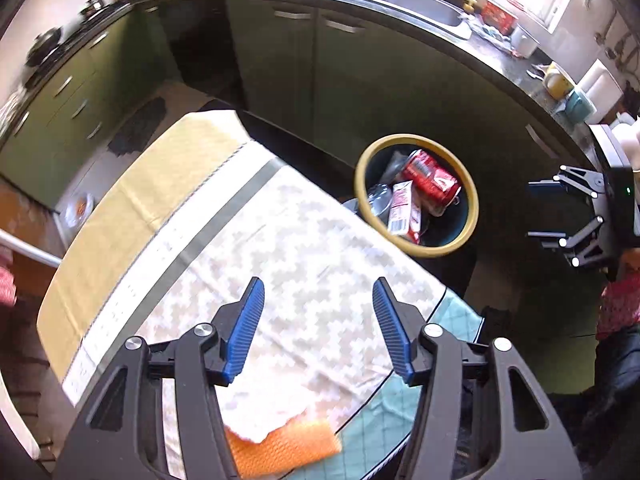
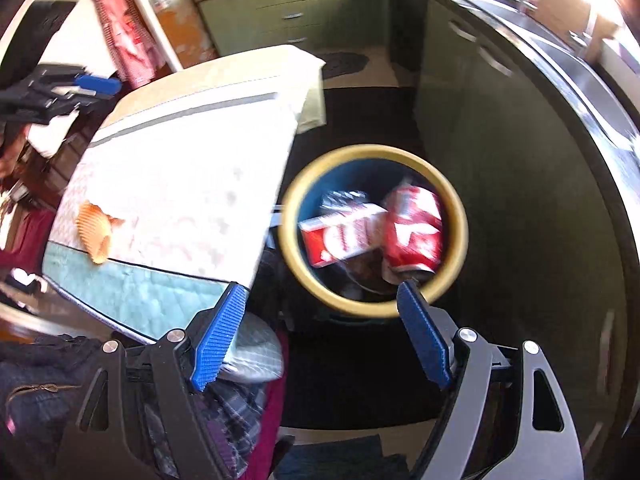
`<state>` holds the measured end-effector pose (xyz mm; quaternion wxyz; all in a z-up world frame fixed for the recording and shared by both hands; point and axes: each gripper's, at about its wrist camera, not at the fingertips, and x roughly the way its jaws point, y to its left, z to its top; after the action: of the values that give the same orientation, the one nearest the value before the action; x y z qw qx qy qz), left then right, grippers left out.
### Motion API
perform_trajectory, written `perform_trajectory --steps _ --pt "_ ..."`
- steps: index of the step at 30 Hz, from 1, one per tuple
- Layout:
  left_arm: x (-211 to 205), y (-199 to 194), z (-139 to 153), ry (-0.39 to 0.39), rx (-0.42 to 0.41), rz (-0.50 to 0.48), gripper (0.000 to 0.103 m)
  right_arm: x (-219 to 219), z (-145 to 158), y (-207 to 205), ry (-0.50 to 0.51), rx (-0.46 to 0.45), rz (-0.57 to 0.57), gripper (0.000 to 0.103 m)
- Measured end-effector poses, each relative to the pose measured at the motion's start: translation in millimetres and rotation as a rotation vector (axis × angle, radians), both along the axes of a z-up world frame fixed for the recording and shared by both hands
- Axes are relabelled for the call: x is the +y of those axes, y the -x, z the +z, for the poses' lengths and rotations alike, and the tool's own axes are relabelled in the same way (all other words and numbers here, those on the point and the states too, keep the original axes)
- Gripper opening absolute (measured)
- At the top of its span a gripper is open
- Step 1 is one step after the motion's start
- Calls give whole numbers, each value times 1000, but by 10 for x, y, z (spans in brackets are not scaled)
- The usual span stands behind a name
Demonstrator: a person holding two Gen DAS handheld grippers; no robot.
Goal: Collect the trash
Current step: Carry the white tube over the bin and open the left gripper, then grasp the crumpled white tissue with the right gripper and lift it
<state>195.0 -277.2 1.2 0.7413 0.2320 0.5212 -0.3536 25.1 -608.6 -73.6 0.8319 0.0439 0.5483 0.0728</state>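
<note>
**Both claws released, trash lying in the yellow-rimmed bin**

The left claw (image 1: 318, 328) hangs over the bench (image 1: 304, 264) with its blue pads spread wide and nothing between them. Just beneath it, at the near edge of the bench, an orange cloth (image 1: 280, 448) pokes out from under the pale patterned tablecloth (image 1: 248, 240), and a light green quilted cover (image 1: 384, 412) shows along the near right corner. Farther along the bench, a grey stripe and a yellow band cross the tablecloth toward its far left end.

The right claw (image 2: 320, 332) is likewise let go, its pads apart and empty, held off the right side of the bench above dark floor. In the left wrist view it appears at the far right (image 1: 560, 216), well apart from the left claw.

Just beyond the right edge of the bench stands the bin (image 1: 472, 204), dark inside with a yellow rim. In it lie a crushed red can (image 1: 430, 180), a red and white carton (image 1: 404, 212) leaning against the can's left side, and some clear plastic (image 1: 378, 196) at the left wall. From the right wrist view the bin (image 2: 460, 216) sits straight ahead of the claw, blurred, the can (image 2: 416, 232) to the right of the carton (image 2: 344, 236).

Beyond the bin runs a row of green cabinets (image 1: 280, 64) under a dark counter holding a steel sink (image 1: 404, 0).
</note>
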Motion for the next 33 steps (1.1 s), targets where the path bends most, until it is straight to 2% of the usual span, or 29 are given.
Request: perform_trajectory --steps 5,7,10,13,16,20,24,25,26,27,28,29,33 --pt "1225 279 97 56 -11 195 61 968 -37 -510 -72 -7 243 78" --pt "1600 374 87 89 -8 269 61 1448 -78 -709 -105 0 355 78" --pt "2013 553 70 125 -32 348 64 2221 -175 -949 -101 31 517 78" --pt "2219 673 -1 149 -22 386 64 2753 -297 -1195 -110 79 569 78" --pt "2310 760 -114 153 1 391 65 3071 -487 -1410 -103 154 584 83" --pt "2309 820 -282 137 38 364 65 3275 -629 -1570 -71 194 578 88" --pt "2250 816 -392 117 55 338 68 3368 -789 -1656 -23 226 566 87" --pt "2232 805 -418 112 61 333 68 3376 -824 -1671 -18 235 563 76" --pt "2208 799 -443 108 66 326 68 3370 -854 -1693 -21 246 554 52" --pt "2176 796 -466 101 69 317 68 3366 -885 -1716 -28 263 553 37" --pt "2148 793 -485 95 70 309 68 3367 -904 -1728 -28 263 549 15" --pt "2116 788 -503 91 73 302 68 3343 -894 -1732 -17 247 541 10" --pt "1944 755 -588 75 91 256 69 3073 -719 -1683 -17 196 501 9"
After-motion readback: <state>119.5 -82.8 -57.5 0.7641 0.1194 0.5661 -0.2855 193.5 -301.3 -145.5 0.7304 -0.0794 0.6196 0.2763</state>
